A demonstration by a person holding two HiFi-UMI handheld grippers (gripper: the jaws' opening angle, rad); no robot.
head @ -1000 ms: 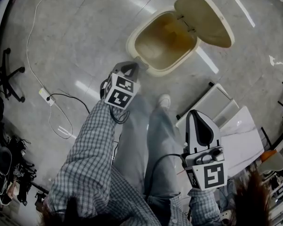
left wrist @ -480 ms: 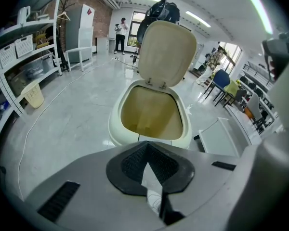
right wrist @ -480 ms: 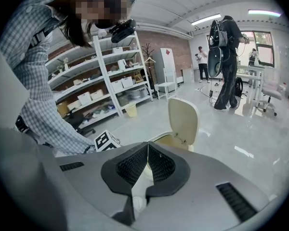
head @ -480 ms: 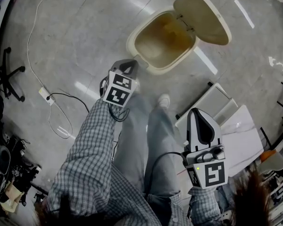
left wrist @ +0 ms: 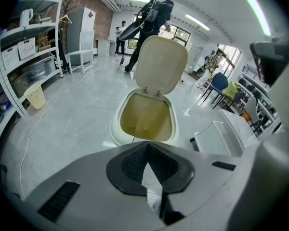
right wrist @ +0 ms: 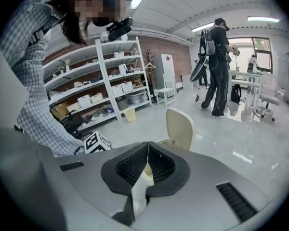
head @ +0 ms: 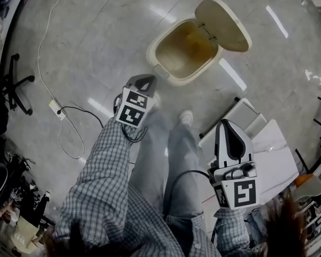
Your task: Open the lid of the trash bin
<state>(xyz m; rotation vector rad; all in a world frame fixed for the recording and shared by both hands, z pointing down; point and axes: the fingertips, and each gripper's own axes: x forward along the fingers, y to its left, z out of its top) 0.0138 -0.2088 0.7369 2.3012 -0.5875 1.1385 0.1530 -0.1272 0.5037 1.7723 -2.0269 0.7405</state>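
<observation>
Twice clenching on nothing: hovering with the left tool just short of the trash bin's near rim, hanging back with the right tool well behind the bin. Seeing the bin standing on the floor dead ahead of the left tool, lid already tipped upright at the bin's far edge; judging the opening done.

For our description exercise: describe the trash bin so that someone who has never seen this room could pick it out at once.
Start with the wide, shiny grey floor. Just ahead of the person's shoe stands a cream oval trash bin. Unlike the flat white panels nearby, it is a hollow tub, yellowish inside, with its hinged lid tipped up.
</observation>
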